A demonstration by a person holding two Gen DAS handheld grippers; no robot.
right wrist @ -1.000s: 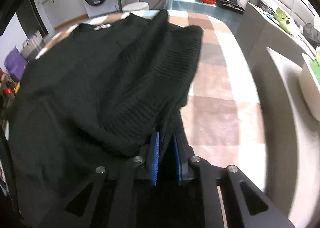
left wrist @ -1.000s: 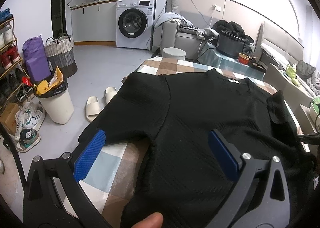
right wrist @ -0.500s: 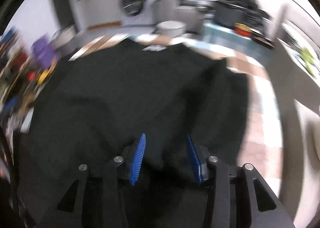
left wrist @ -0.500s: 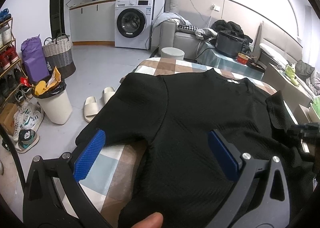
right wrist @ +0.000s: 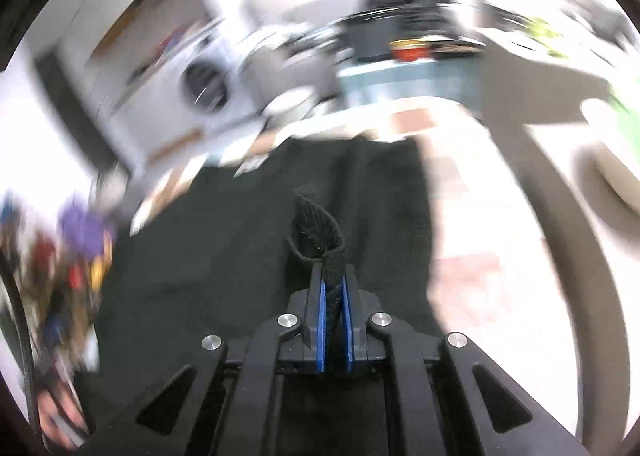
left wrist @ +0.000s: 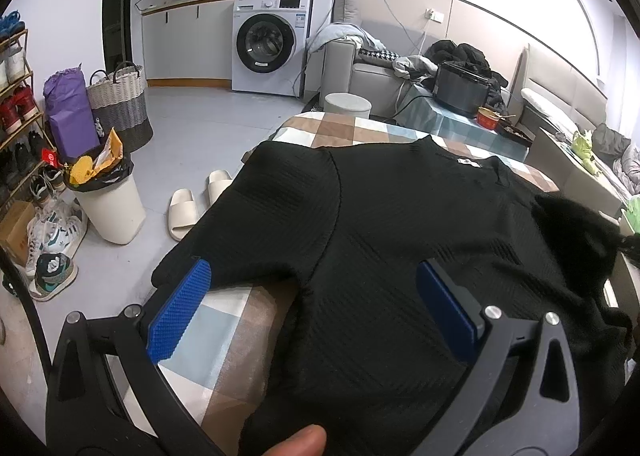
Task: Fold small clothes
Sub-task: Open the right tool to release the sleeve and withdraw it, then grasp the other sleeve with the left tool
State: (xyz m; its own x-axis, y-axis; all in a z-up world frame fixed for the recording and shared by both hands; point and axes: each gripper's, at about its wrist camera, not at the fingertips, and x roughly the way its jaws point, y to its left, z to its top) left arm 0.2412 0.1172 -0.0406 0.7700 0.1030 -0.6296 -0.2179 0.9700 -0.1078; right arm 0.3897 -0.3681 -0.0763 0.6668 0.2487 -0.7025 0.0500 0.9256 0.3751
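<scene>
a black top point(left wrist: 400, 240) lies spread flat across the checked table point(left wrist: 224, 336) in front of you, neck end away from you and a white label at the collar. its left sleeve reaches toward the table's left edge; past that edge the floor holds a white bin point(left wrist: 110, 202) and a pair of slippers point(left wrist: 196, 200).

your left gripper point(left wrist: 316, 304) hovers over the lower left part of the top with its blue pads spread wide. nothing sits between them and they press on no cloth. it is where it was a second ago.

the change is on the right. a second ago your right gripper point(right wrist: 333, 288) held the folded-in right edge of the top, half a second ago its jaws stood apart over the cloth, and now they have just closed again. its pads are pressed together on a narrow ribbed strip of the top, which looks like the right sleeve cuff, and a loop of that cloth stands up just beyond the tips. the right wrist view is badly smeared, so the room behind it cannot be read.

this looks like a regrip, so the right sleeve fold seems to be under way while the left side is not yet folded.
</scene>
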